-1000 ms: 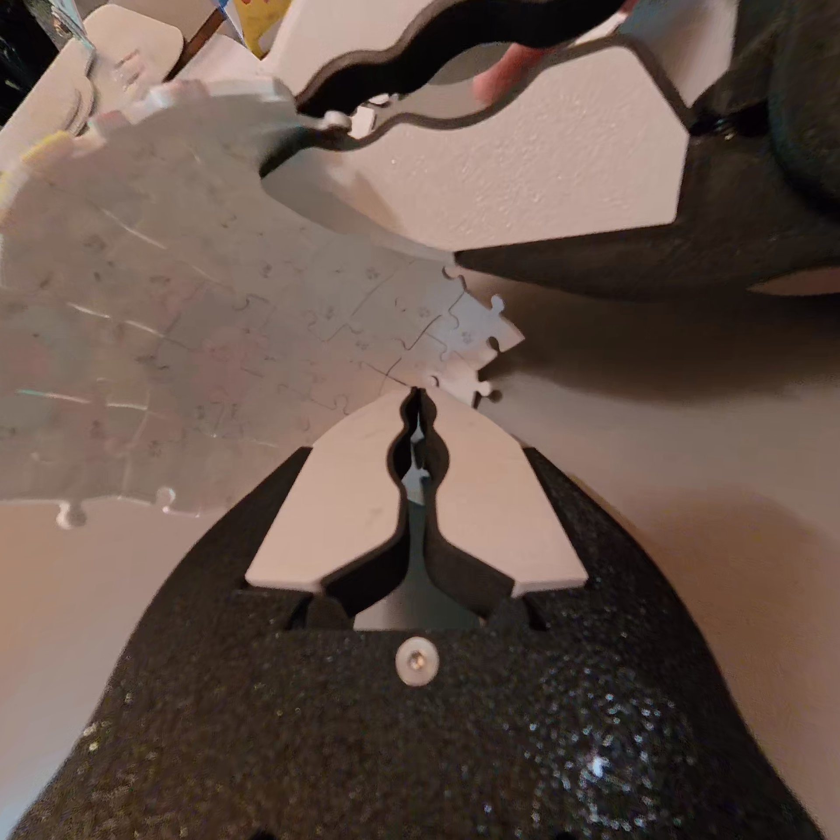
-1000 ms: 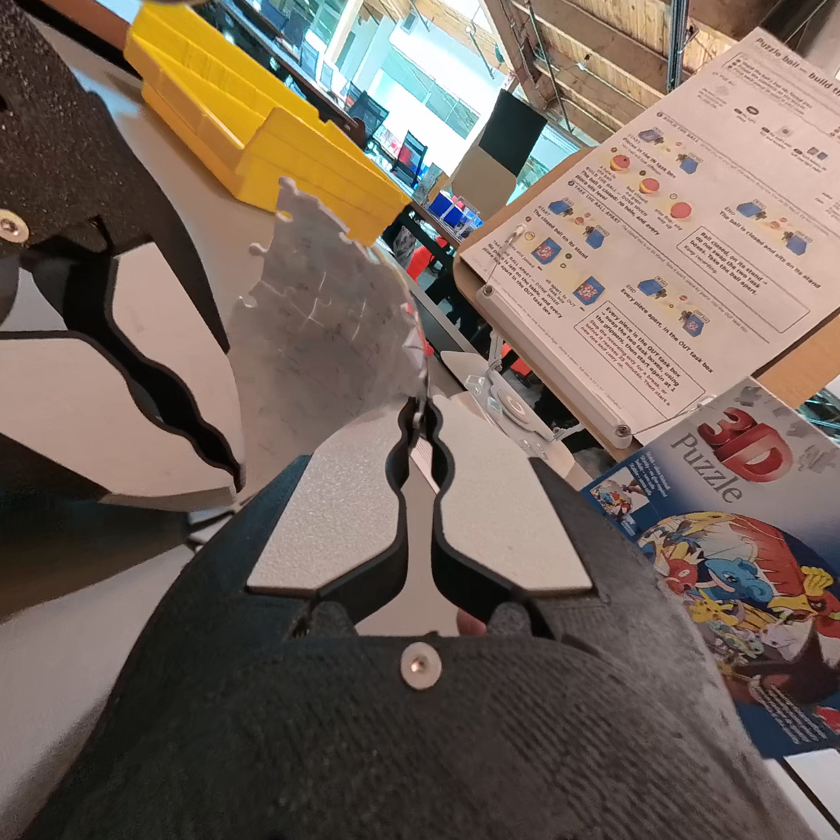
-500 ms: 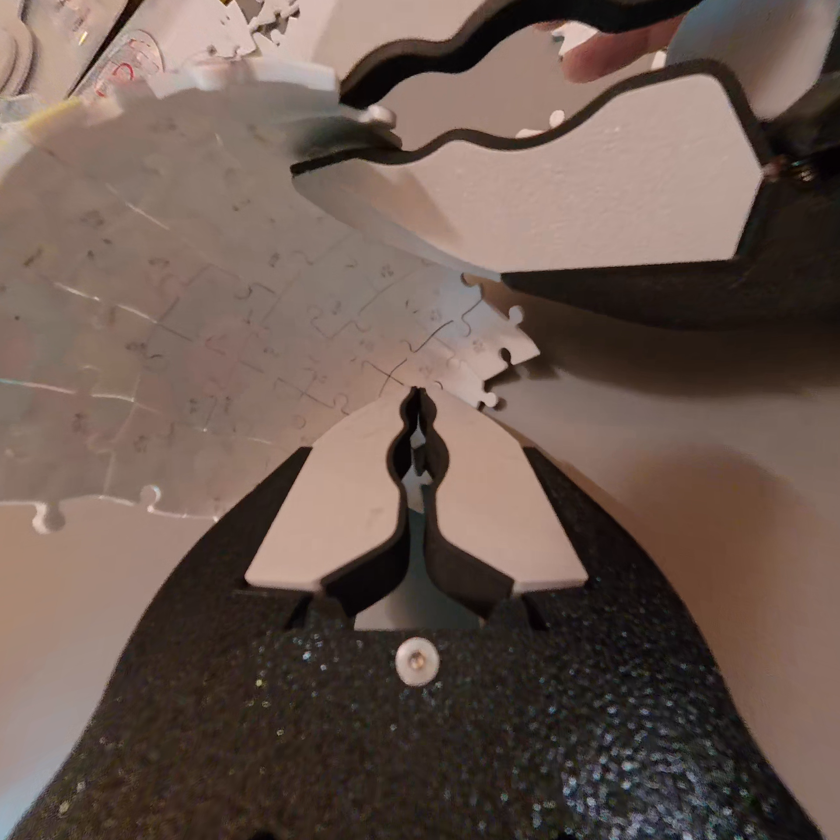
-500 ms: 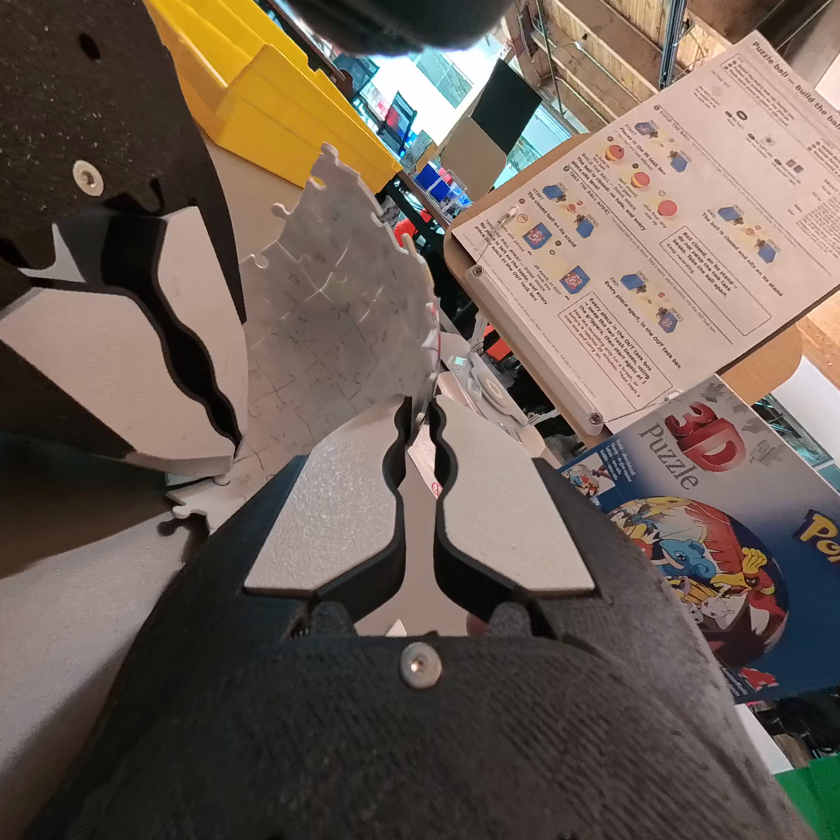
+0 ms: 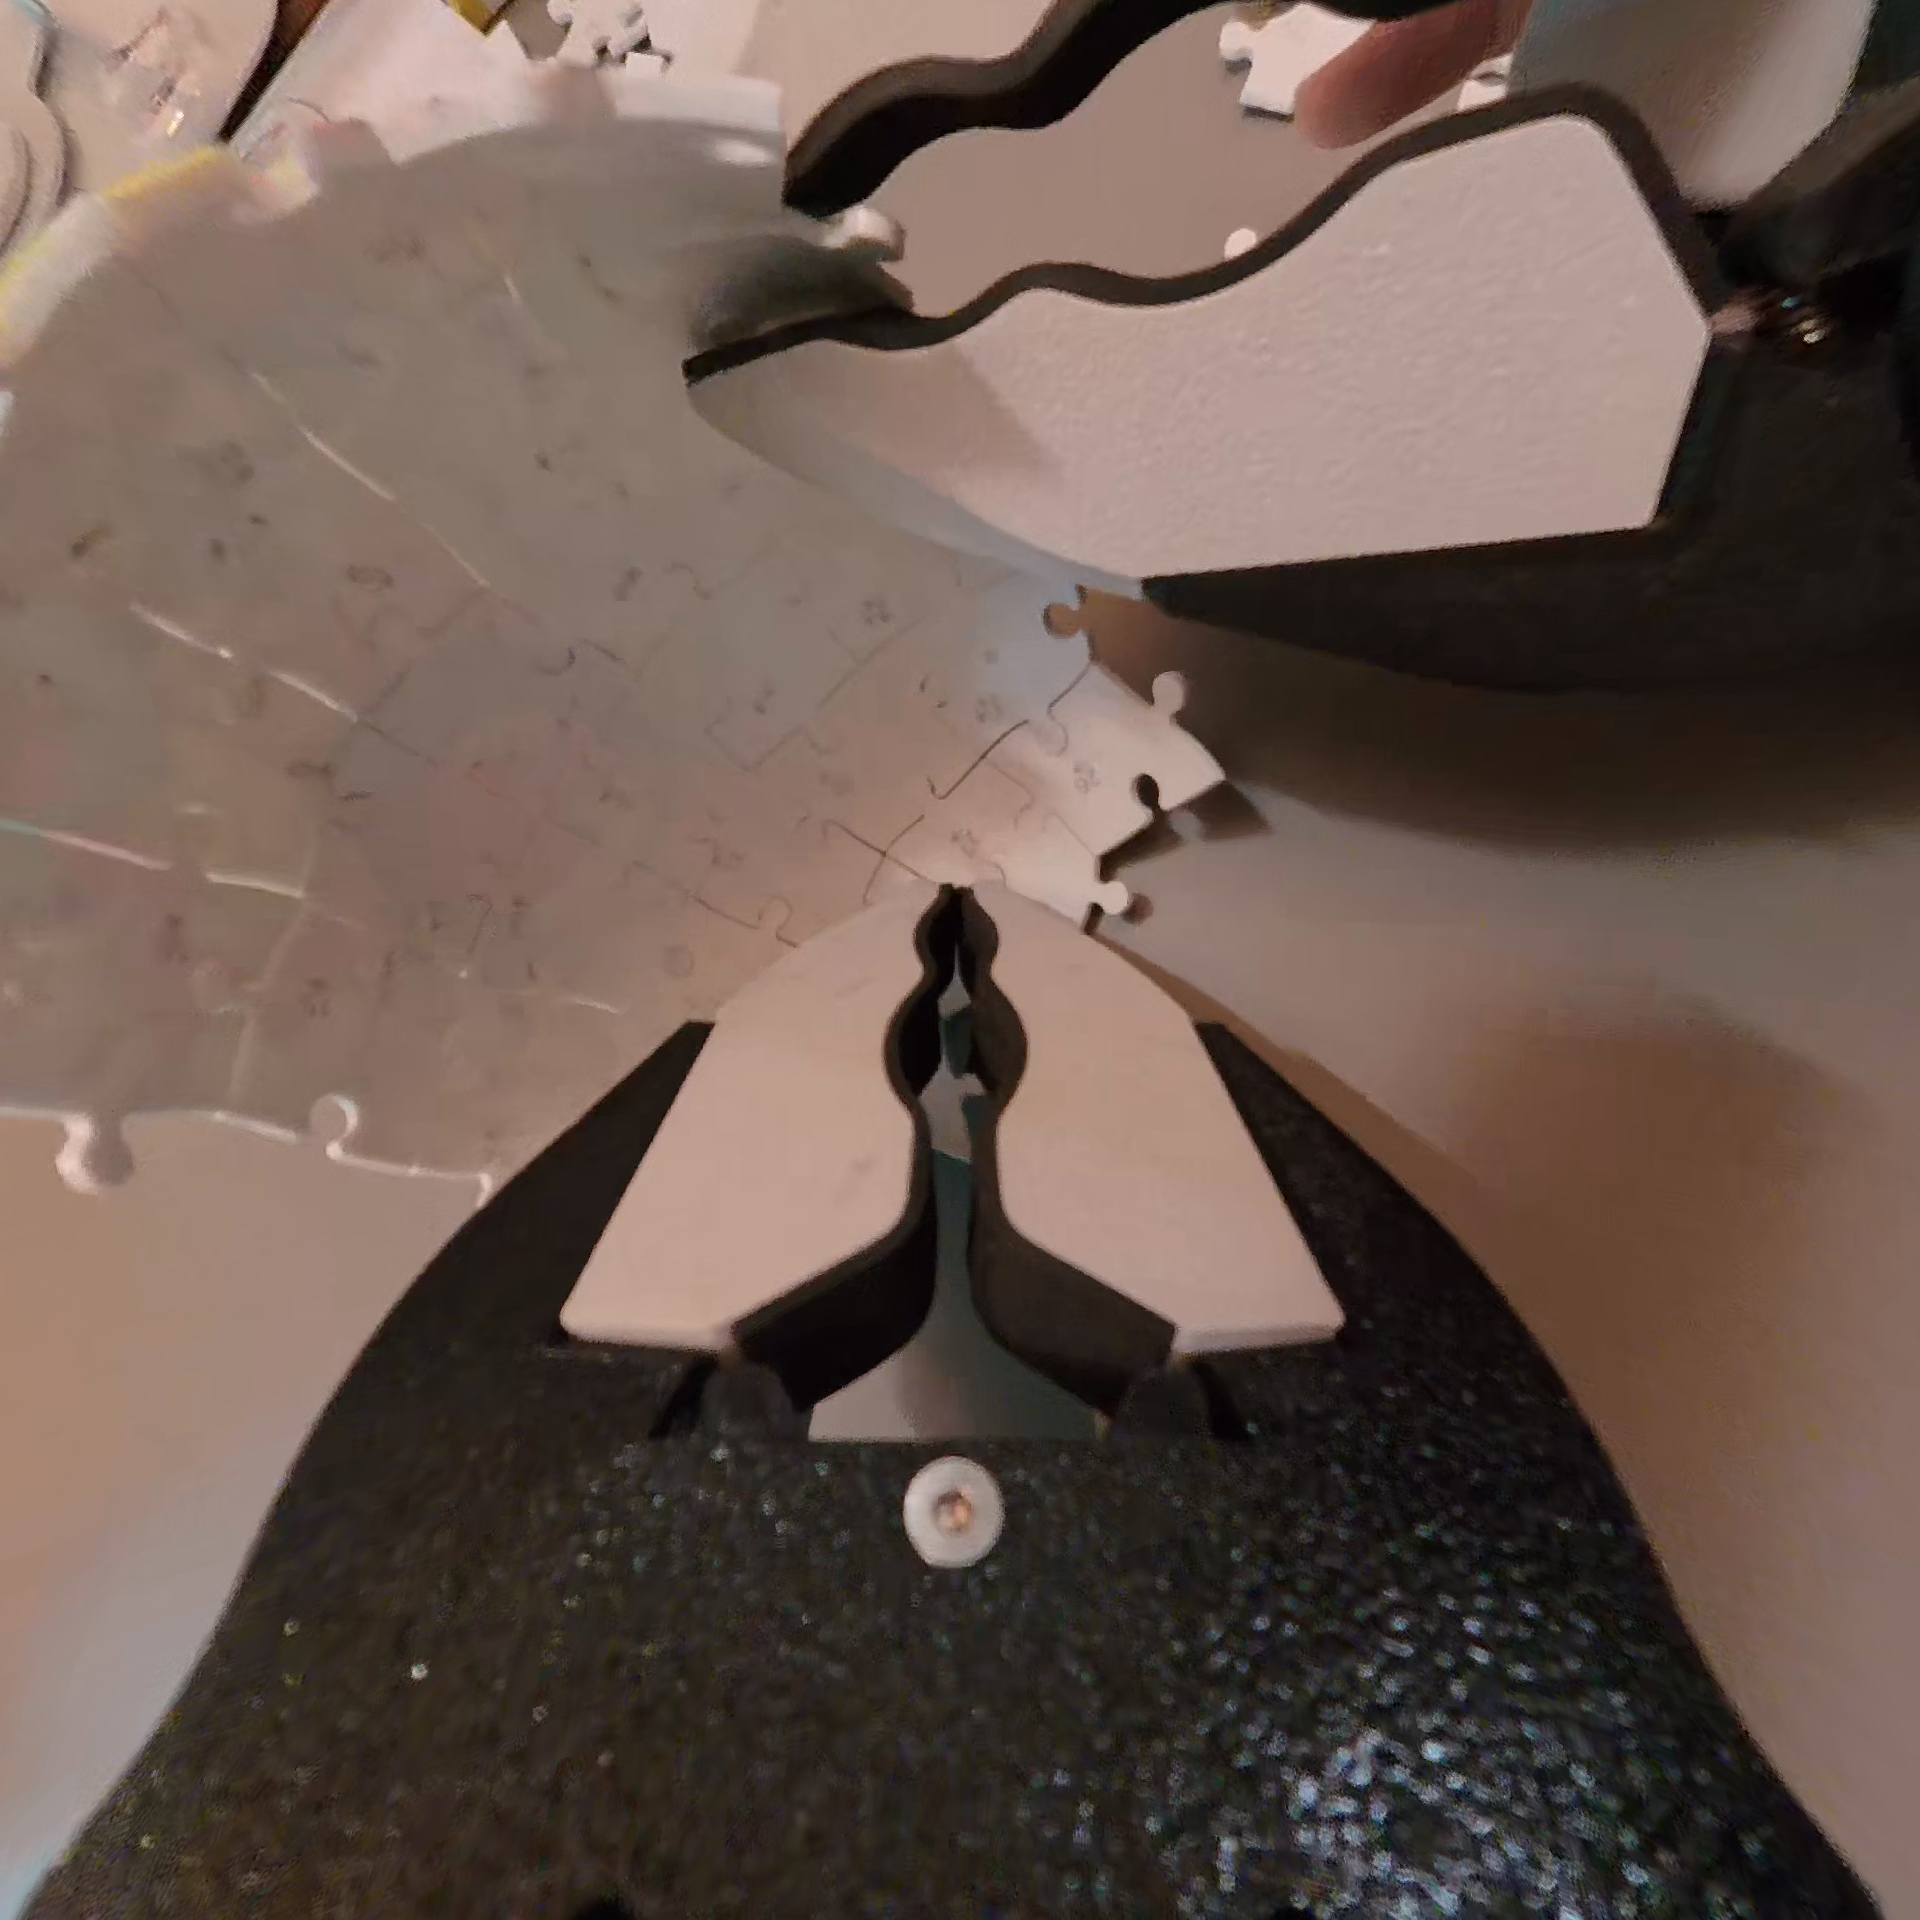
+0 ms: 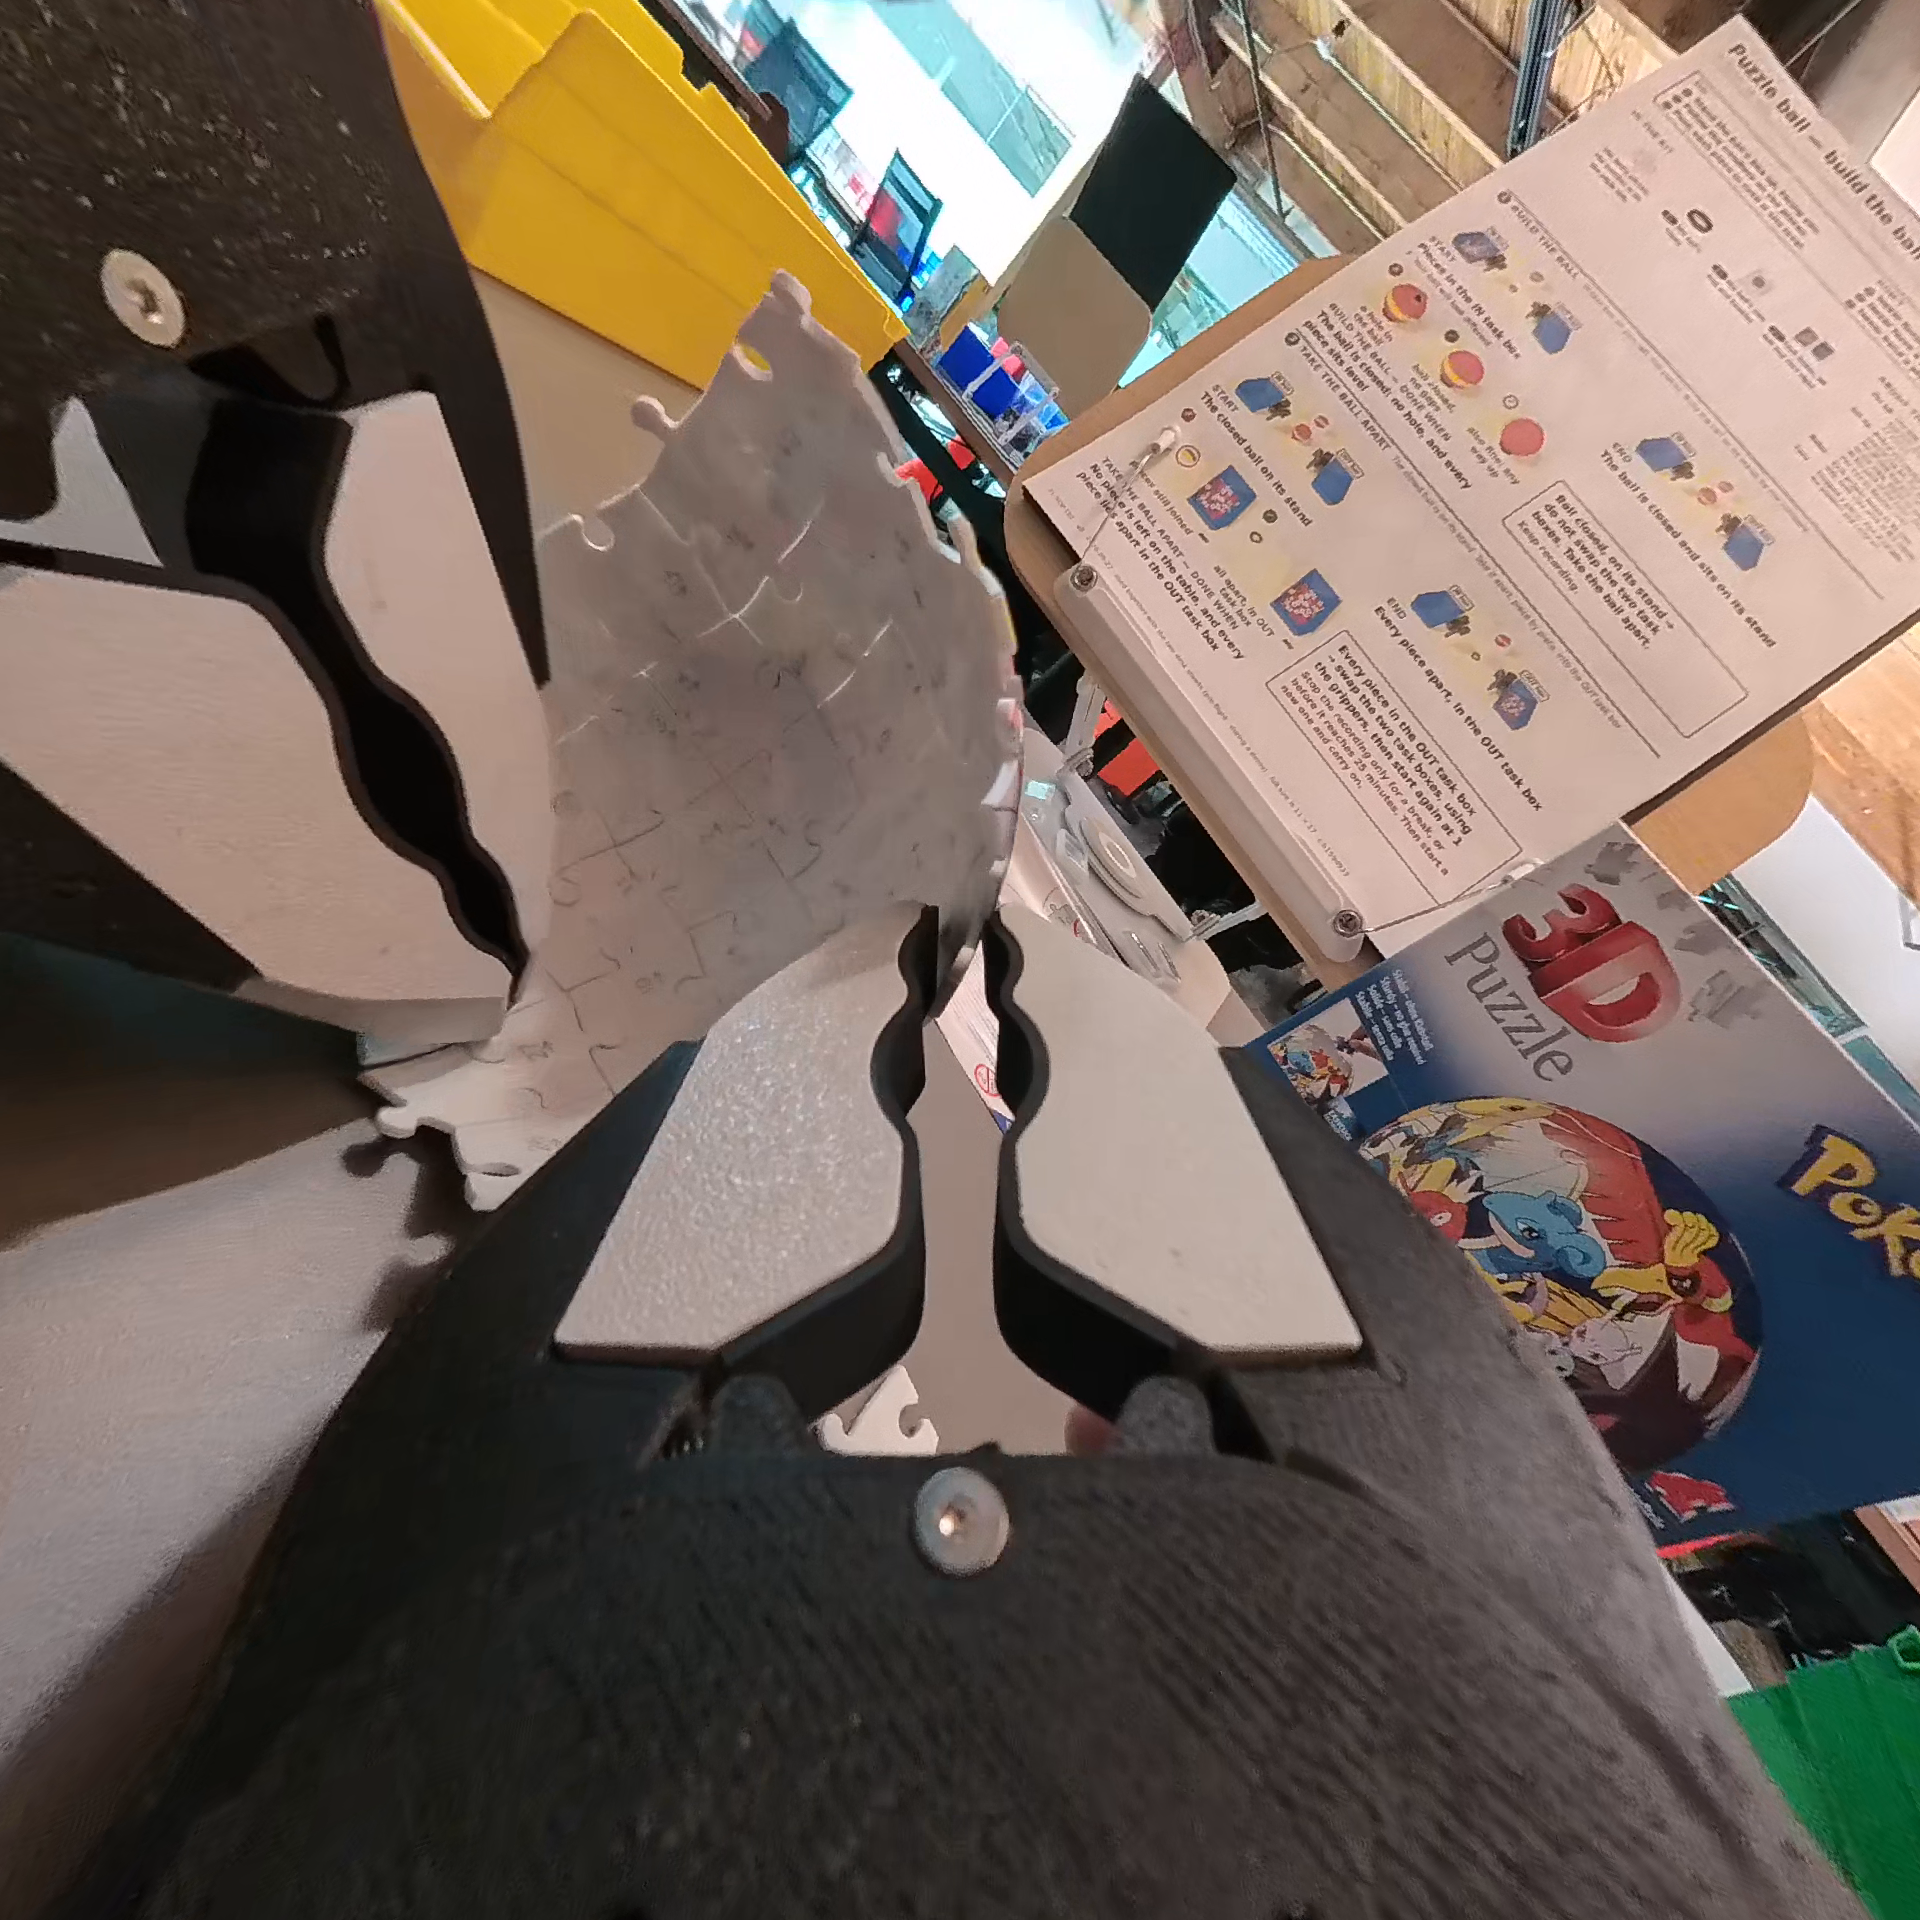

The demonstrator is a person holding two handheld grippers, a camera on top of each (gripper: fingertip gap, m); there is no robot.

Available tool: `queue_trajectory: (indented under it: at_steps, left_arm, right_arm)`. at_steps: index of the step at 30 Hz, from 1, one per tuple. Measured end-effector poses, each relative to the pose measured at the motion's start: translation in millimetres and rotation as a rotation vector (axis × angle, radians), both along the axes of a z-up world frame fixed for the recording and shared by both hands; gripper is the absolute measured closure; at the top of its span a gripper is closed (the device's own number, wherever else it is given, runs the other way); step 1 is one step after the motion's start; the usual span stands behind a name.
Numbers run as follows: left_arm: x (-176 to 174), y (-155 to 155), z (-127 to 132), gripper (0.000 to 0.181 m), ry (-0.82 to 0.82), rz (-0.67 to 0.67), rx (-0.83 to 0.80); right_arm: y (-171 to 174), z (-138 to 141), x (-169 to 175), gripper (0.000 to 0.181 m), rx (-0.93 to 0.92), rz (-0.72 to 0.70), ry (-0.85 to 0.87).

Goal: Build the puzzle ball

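Note:
A part-built puzzle ball shell [image 5: 468, 727] shows its grey inner side, curved, made of several joined pieces. My left gripper [image 5: 951, 904] is shut on its lower edge. In the left wrist view my right gripper [image 5: 826, 260] comes in from the upper right and pinches the shell's far rim. In the right wrist view the shell [image 6: 748, 675] stands upright, and my right gripper [image 6: 956, 935] is shut on its rim. The left gripper [image 6: 511, 971] holds it from the left. The shell's printed outer side is hidden.
Yellow bins [image 6: 644, 208] stand at the back. An instruction sheet on a board [image 6: 1507, 468] leans above the blue puzzle box [image 6: 1610, 1195] on the right. Loose pieces [image 5: 1262, 62] lie far off on the grey table [image 5: 1558, 1039], and one [image 6: 883, 1418] lies under my right gripper. One gripper's finger ends stand about 9 cm off the other's.
Both grippers keep their hold while the shell turns. In the right wrist view the shell and left gripper have risen and swung right. In the left wrist view the right gripper has shifted right.

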State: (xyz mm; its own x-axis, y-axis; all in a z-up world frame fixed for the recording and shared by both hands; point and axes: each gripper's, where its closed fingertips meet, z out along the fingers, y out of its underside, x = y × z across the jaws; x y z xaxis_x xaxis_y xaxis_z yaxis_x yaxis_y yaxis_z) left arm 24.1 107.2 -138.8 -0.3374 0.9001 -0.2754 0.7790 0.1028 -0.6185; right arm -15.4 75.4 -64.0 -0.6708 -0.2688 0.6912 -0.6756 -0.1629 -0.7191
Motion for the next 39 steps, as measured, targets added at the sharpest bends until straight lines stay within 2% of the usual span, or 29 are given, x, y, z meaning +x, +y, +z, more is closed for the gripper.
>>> queue_trajectory:
  at_steps: [3, 13, 18, 23, 28, 34, 36, 39]
  left_arm:
    - [1, 1, 0, 0.181, 0.013, 0.012, 0.010]
    - [0, -1, -1, 0.181, -0.091, -0.011, -0.022]
    - [0, 0, 0, 0.181, -0.052, -0.026, -0.022]
    - [2, 2, 0, 0.181, 0.047, 0.009, 0.046]
    - [-1, 2, 0, 0.181, -0.025, -0.040, -0.035]
    - [-2, -1, 0, 0.181, -0.061, -0.061, -0.050]
    - [1, -1, 1, 0.181, -0.037, -0.048, -0.045]
    - [17, -11, 15, 0.181, 0.044, 0.052, -0.067]
  right_arm:
    - [0, 0, 0, 0.173, -0.001, 0.001, -0.001]
    - [2, -2, -3, 0.172, 0.010, -0.017, 0.008]
    - [3, -3, -4, 0.172, 0.007, -0.023, 0.020]
    - [5, -4, -4, 0.171, 0.001, -0.034, 0.041]
    - [5, -4, -5, 0.172, 0.004, -0.039, 0.039]
    - [5, -6, -6, 0.171, 0.008, -0.049, 0.050]
    - [4, -6, -6, 0.171, 0.007, -0.055, 0.063]
    - [4, -6, -6, 0.171, 0.005, -0.058, 0.067]
